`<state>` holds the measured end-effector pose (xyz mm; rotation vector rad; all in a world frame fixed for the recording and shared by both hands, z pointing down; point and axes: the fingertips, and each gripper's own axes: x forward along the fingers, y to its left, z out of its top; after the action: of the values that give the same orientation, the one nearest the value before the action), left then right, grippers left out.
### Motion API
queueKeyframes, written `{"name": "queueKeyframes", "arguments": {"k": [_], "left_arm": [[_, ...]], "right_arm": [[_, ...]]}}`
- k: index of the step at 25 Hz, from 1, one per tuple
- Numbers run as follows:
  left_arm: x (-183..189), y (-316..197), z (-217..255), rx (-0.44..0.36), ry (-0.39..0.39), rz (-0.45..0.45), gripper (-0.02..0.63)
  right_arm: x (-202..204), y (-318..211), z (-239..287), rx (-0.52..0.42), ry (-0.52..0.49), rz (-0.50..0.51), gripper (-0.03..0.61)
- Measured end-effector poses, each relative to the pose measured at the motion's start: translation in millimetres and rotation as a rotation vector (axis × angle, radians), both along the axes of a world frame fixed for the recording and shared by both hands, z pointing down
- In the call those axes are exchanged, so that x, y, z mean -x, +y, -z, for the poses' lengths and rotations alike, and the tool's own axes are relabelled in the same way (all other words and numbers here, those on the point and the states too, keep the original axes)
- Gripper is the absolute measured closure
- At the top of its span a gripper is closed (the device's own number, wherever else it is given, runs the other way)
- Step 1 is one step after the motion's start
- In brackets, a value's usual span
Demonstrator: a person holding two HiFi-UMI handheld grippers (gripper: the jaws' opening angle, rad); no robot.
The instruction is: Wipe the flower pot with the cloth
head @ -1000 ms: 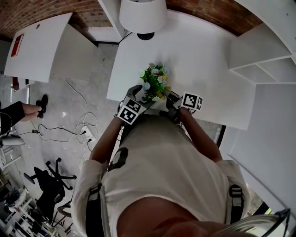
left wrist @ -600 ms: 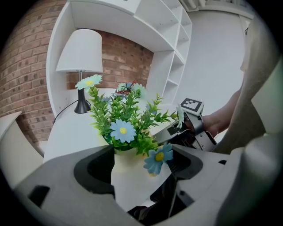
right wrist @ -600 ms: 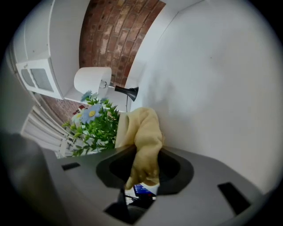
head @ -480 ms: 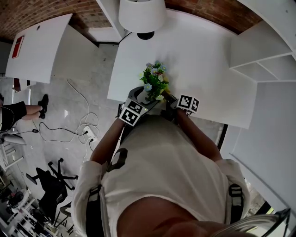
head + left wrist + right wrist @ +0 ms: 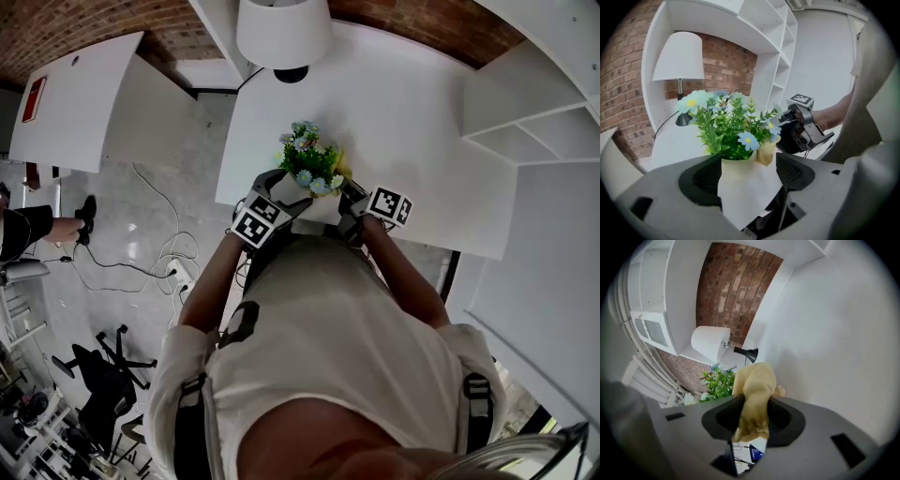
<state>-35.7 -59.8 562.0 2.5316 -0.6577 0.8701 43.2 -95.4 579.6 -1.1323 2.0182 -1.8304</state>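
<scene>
The white flower pot [image 5: 746,190], with green leaves and small blue and white flowers [image 5: 733,124], sits between the jaws of my left gripper [image 5: 747,176], which is shut on its sides. In the head view the plant [image 5: 309,164] stands at the near edge of the white table [image 5: 422,122], with the left gripper [image 5: 272,199] on its left. My right gripper [image 5: 752,416] is shut on a yellow cloth [image 5: 755,394], and the cloth [image 5: 765,152] touches the pot's right rim. The right gripper [image 5: 351,202] is close on the plant's right.
A white lamp [image 5: 281,33] stands at the table's far edge, and white shelves [image 5: 525,112] run along the right. Cables [image 5: 159,253] and a chair base [image 5: 103,375] lie on the floor to the left. A brick wall [image 5: 726,61] is behind the lamp.
The plant and my left gripper have shifted slightly up and left in the head view. The right gripper with the cloth dipped left, then came back right beside the pot.
</scene>
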Motion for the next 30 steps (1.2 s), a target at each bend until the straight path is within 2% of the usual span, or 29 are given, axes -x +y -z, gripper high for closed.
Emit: {"name": "queueKeyframes", "arguments": {"k": [5,9,14,19,22,24,30], "left_arm": [[-8,-1,-8,0.001,-0.029,-0.008,0.265],[-13,2,-6,0.001,-0.005,0.041,0.264],[-24,16,-4,0.020,0.020,0.022,0.265],[-17,15,0,0.012,0.021,0.013,0.265],[8,-1,-5,-0.014,-0.029,0.052,0.265],[21,-12,-10,-0.019,-0.060,0.049,0.265],[12,-30,-9,-0.040,-0.038,-0.001,0.264]], "right_arm": [[10,8,-6,0.006,-0.010,0.024,0.460],[11,17,-24,0.061,-0.021,-0.003,0.459],[10,28,-43,0.122,0.017,-0.022,0.459],[10,26,-43,0.110,0.035,0.019,0.448],[8,23,-38,0.099,0.029,0.028,0.448],[7,18,-29,0.081,0.009,0.025,0.448],[10,8,-10,0.034,-0.039,0.038,0.448]]}}
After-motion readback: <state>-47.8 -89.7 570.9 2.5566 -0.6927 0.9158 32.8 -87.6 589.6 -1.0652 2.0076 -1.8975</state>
